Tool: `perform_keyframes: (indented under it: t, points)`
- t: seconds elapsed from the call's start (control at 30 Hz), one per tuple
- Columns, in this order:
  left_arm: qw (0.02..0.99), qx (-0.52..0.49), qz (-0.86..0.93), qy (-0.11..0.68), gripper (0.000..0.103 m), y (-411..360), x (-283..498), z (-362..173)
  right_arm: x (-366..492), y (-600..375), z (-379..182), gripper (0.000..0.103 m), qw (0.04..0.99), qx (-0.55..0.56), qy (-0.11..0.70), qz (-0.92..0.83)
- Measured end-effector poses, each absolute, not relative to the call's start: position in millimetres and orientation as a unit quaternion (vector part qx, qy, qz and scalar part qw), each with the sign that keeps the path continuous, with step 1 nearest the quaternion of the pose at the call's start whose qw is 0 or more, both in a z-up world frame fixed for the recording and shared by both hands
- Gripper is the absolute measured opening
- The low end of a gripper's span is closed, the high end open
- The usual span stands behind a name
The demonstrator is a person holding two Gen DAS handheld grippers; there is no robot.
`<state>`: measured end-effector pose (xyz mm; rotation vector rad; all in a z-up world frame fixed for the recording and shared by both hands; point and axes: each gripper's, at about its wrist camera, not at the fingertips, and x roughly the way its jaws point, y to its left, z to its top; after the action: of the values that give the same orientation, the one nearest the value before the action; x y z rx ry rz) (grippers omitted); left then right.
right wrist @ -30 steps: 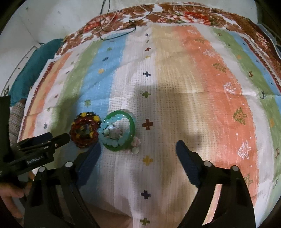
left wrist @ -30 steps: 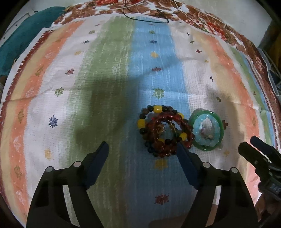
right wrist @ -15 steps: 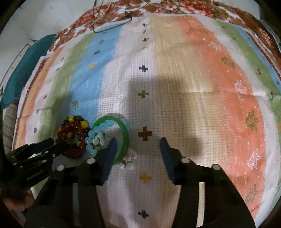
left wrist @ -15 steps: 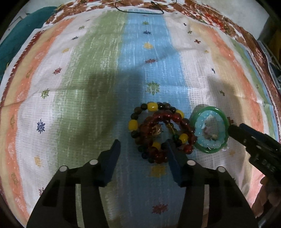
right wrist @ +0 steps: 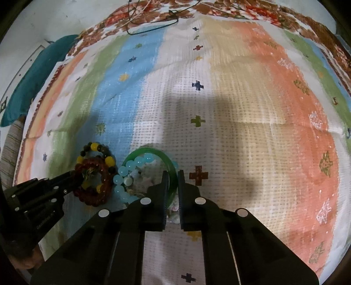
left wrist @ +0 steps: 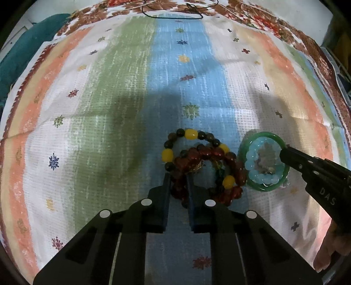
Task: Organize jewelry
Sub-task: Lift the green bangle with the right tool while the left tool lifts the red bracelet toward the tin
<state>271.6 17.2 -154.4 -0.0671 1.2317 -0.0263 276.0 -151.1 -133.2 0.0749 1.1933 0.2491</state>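
Red bead bracelet (left wrist: pixel 208 173) lies at lower centre of the left wrist view, on the blue stripe of the striped cloth (left wrist: pixel 109 98). It sits tangled with a dark bracelet with yellow beads (left wrist: pixel 188 136), which shows just above it. Left gripper (left wrist: pixel 178 175): jaws have just closed, now clamped on the left side of the red bracelet, beads between the pads.

Green bangle (right wrist: pixel 173 168) lies just right of the bead pile, touching or nearly touching it. A pale blue bead bracelet (right wrist: pixel 127 171) rests inside its ring, with a small pale trinket in the middle, too blurred to identify. Right gripper (right wrist: pixel 173 177): jaws have just closed, now pinched on the bangle's right rim.

Black cord (left wrist: pixel 175 15) at top edge of cloth. Teal fabric (right wrist: pixel 35 72) at upper left, off the cloth.
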Motion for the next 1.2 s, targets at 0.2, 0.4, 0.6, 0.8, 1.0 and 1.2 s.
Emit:
perform_keyframes:
  t: [0.2, 0.4, 0.6, 0.8, 1.0, 1.2]
  points:
    - [0.819, -0.022, -0.016, 0.574, 0.013, 12, 270, -146, 274, -152, -129, 0.009, 0.823, 0.028, 0.555, 0.115]
    - [0.83, -0.015, -0.026, 0.557, 0.013, 5, 265, -124, 260, -153, -112, 0.009, 0.832, 0.009, 0.542, 0.115]
    - [0.841, -0.007, -0.036, 0.54, 0.013, -5, 255, -104, 243, -160, -93, 0.009, 0.841, 0.008, 0.527, 0.118]
    - [0.848, -0.003, -0.044, 0.527, 0.013, -11, 247, -88, 231, -164, -81, 0.009, 0.846, 0.016, 0.52, 0.115]
    - [0.856, 0.004, -0.032, 0.517, 0.013, -9, 240, -79, 222, -160, -78, 0.009, 0.852, 0.001, 0.513, 0.106]
    - [0.86, 0.004, -0.033, 0.51, 0.013, -7, 229, -68, 211, -154, -67, 0.009, 0.858, -0.011, 0.501, 0.115]
